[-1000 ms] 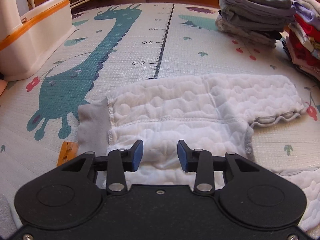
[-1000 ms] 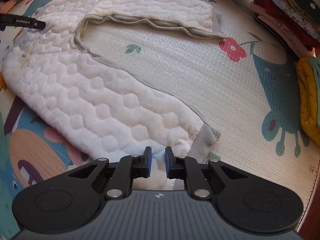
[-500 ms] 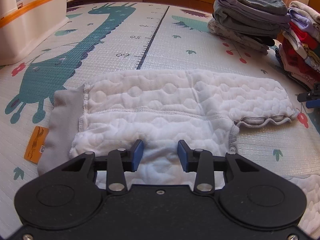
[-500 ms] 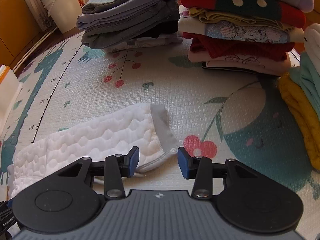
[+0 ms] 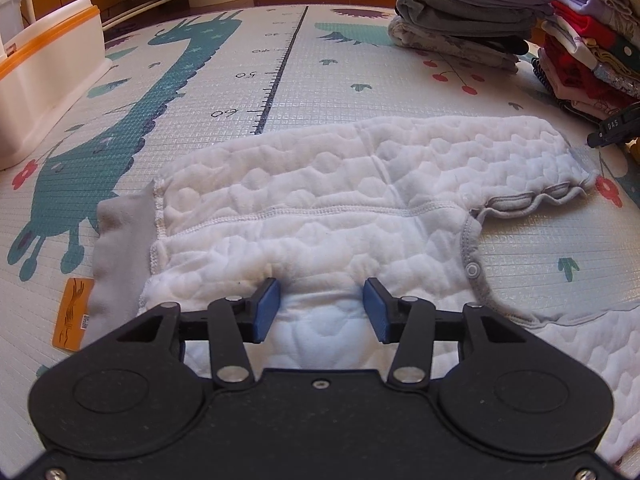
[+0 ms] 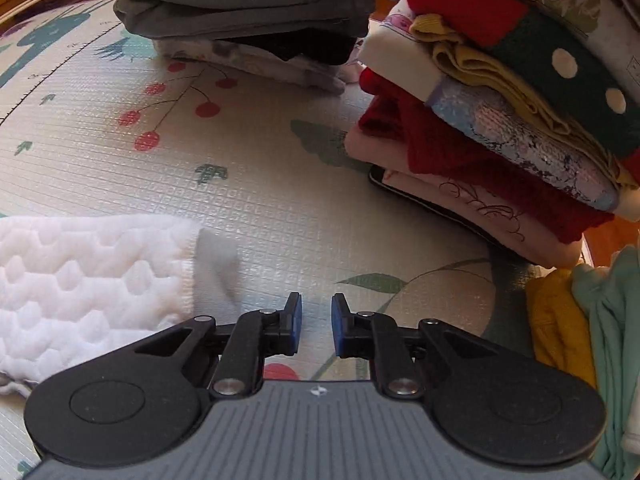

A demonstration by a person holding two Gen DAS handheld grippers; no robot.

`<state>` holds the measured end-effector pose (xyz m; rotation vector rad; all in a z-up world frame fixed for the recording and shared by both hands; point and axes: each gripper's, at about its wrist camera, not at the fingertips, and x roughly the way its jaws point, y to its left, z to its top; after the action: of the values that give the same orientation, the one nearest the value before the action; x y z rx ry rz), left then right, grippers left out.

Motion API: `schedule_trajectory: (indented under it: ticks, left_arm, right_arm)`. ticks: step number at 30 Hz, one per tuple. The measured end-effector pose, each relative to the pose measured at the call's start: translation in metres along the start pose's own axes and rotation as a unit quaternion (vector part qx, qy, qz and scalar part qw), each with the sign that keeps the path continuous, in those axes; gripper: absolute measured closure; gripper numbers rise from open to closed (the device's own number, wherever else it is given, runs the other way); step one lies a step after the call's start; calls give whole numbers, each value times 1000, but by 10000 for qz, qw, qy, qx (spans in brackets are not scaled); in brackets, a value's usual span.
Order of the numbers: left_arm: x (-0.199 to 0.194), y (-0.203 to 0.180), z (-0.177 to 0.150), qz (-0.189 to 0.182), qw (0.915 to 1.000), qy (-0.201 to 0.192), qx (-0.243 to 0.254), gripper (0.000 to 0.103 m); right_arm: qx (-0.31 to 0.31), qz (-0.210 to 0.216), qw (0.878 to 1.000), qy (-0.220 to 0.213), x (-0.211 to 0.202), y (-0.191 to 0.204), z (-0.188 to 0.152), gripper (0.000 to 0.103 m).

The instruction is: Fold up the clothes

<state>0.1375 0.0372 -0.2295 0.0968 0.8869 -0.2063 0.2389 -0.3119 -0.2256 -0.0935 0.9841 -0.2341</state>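
left wrist view: the left gripper (image 5: 321,307) sits low over the white quilted garment (image 5: 360,200) spread on the play mat (image 5: 240,60), blue pads wide apart with a bunched fold of cloth between them, nothing pinched. the near part of the garment is hidden under the gripper body. a grey cuff (image 5: 120,248) sticks out left, and a black tip of the other tool pokes in at the right edge. right wrist view: the right gripper (image 6: 316,323) has a narrow gap between its pads, empty, just beside the garment's grey-cuffed end (image 6: 216,264). the stack of folded clothes (image 6: 500,120) is cut off at the top.
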Motion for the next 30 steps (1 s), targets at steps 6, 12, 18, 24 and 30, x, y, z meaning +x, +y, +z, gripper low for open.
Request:
schedule_trajectory:
  ticks: [6, 12, 18, 24, 30]
  left_arm:
    - [-7, -5, 15, -399, 9979, -414, -295, 57]
    - [11, -20, 18, -533, 9983, -144, -166, 55]
    - [4, -24, 19, -358, 9993, -136, 24, 50]
    - [-2, -27, 19, -184, 9995, -129, 213, 50]
    - [-31, 13, 17, 228, 9988, -277, -346, 51]
  right_arm:
    - [7, 1011, 9917, -793, -42, 14, -15, 85]
    - [-835, 1392, 9854, -506, -37, 62, -35, 85]
    - [-873, 953, 9910, -345, -16, 47, -13, 56]
    - [-1069, 897, 9901, -137, -17, 42, -8, 58]
    - [-2193, 1274, 9654, -600, -75, 46, 21, 70]
